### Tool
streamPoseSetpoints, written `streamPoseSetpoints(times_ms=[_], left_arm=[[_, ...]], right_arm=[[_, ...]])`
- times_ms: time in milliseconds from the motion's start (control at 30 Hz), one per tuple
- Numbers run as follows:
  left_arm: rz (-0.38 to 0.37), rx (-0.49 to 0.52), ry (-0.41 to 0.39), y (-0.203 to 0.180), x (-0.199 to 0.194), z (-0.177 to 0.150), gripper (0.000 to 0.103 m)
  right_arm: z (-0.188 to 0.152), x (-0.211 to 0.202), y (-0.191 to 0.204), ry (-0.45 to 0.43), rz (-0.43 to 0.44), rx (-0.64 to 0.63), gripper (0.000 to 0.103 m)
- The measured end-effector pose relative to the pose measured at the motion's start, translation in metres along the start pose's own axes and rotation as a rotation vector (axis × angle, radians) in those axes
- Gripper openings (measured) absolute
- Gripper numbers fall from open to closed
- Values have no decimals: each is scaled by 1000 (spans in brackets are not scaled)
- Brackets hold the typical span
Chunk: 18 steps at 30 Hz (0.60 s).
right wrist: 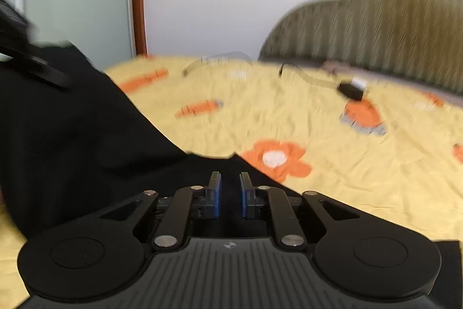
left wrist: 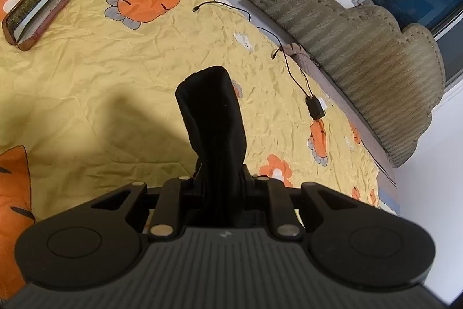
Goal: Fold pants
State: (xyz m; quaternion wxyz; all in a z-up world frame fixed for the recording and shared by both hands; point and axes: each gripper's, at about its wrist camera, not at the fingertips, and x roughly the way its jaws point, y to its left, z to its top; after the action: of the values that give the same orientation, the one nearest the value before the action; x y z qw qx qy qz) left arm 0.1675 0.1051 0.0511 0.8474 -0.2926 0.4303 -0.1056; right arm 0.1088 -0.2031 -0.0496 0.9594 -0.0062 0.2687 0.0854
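The black pants [left wrist: 212,118] hang as a bunched strip from my left gripper [left wrist: 221,181], which is shut on them and holds them above the yellow bedspread [left wrist: 115,71]. In the right wrist view, which is blurred, the pants [right wrist: 72,135] spread as a wide black sheet at the left and under my right gripper [right wrist: 230,178]. Its blue pads [right wrist: 215,193] stand a small gap apart, with nothing between them, just above the black cloth. The left gripper [right wrist: 26,60] shows at the far left, gripping the pants' upper edge.
A yellow bedspread with orange carrot and flower prints covers the bed. An open brown glasses case [left wrist: 37,10] lies at the far left. A black charger with cables [left wrist: 315,107] lies near the padded headboard [left wrist: 361,60]; it also shows in the right wrist view [right wrist: 351,89].
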Motion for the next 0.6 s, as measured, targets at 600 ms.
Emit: streamPoseSetpoints(times_ms=[600], left_arm=[[-9, 39, -22, 0, -3, -7, 17]], right_arm=[[26, 97, 16, 167, 42, -63, 13]])
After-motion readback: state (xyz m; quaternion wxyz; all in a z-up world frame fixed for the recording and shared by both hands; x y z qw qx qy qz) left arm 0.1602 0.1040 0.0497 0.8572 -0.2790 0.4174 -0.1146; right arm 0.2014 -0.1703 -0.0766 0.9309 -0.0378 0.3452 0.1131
